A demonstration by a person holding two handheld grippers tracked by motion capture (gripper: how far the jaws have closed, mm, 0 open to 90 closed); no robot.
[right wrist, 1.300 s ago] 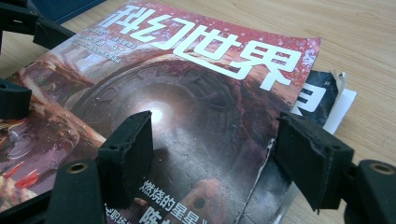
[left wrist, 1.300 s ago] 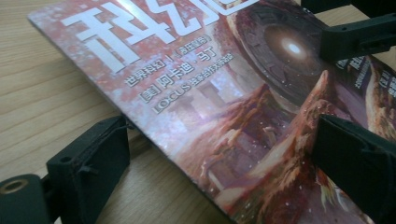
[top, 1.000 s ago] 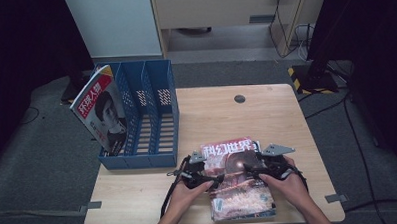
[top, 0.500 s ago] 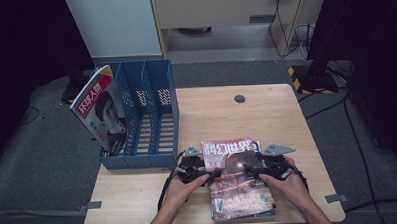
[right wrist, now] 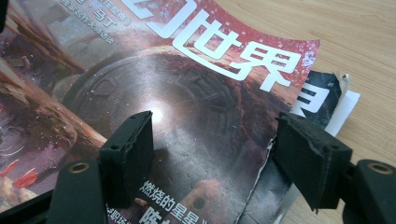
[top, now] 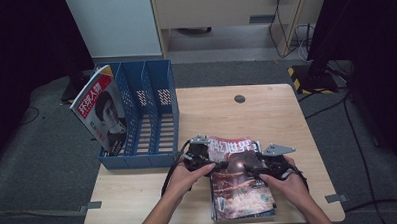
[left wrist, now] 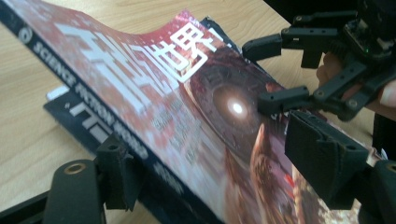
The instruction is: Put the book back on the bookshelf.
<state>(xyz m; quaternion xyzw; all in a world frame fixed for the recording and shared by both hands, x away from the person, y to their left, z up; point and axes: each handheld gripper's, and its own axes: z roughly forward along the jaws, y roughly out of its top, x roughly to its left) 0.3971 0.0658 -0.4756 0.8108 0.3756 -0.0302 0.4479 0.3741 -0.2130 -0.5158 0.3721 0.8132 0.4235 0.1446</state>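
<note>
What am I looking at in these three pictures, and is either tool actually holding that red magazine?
A person sits at a wooden table with a hand-held two-jaw gripper in each hand. The high view looks down from above; the other two pictures come from cameras riding on each gripper. The left gripper and right gripper both work at a red science-fiction magazine that tops a small stack. In the left gripper view, its open jaws straddle the magazine's lifted spine edge. In the right gripper view, its open jaws stand over the cover, not clamped. A blue file rack on the left holds another magazine.
</note>
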